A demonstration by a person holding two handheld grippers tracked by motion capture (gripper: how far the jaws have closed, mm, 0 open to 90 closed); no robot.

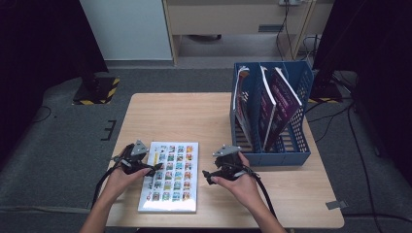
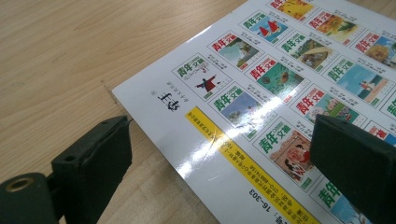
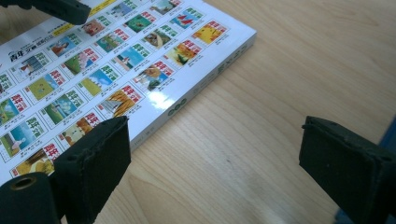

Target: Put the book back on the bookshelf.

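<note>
High view: book (image 1: 170,175) flat near the tabletop's (image 1: 184,116) front edge; file rack (image 1: 272,114) at the right edge.
Left tool (image 2: 219,154) view: jaws spread astride the book's (image 2: 280,93) edge, apparently to grip it.
Right tool (image 3: 215,154) view: spread, empty, beside the book (image 3: 116,56).

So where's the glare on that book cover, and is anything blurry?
Left gripper view: a white sheen streaks the book beside its yellow strip, and the near jaws are soft. Right gripper view: a bright patch sits at the cover's near edge. High view: dim surroundings, evenly lit table, no obvious glare.
</note>
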